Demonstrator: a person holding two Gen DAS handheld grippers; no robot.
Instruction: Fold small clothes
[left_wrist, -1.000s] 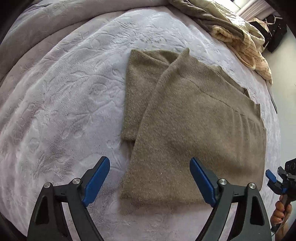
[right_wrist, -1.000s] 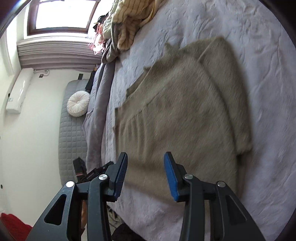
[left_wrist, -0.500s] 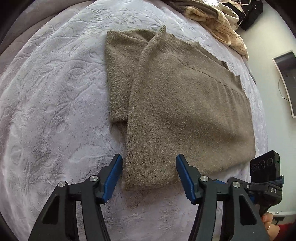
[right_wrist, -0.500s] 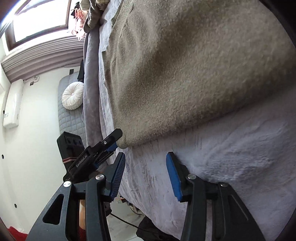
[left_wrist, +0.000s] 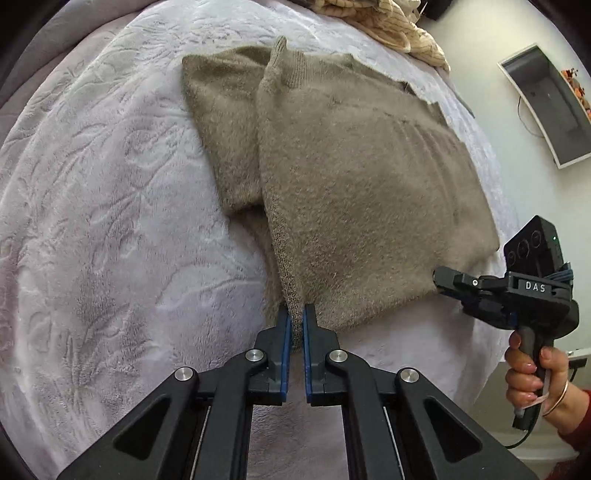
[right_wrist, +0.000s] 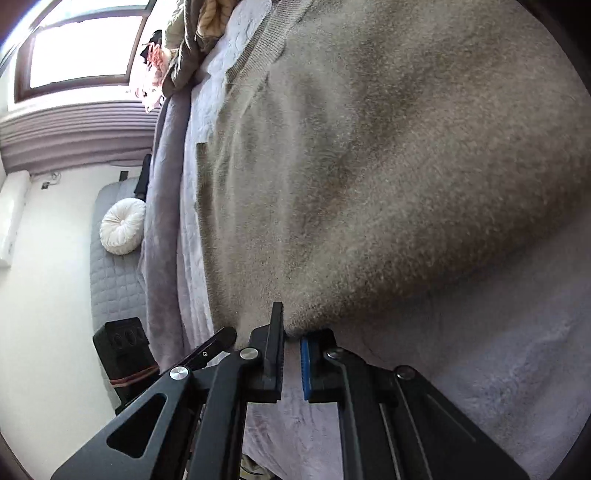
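Currently: fuzzy olive-brown knit sweater (left_wrist: 354, 192), part-folded, flat on pale lilac embossed bedspread (left_wrist: 103, 221); left gripper (left_wrist: 294, 325) clamped on its near corner; right gripper (right_wrist: 291, 339) closing on its hem.

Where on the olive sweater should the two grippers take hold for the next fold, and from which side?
At the two near corners of the olive sweater, coming in from the bed's near edge. That hem lies flat and reachable. The left gripper pinches the corner by the folded-in sleeve; the right gripper is closing on the other.
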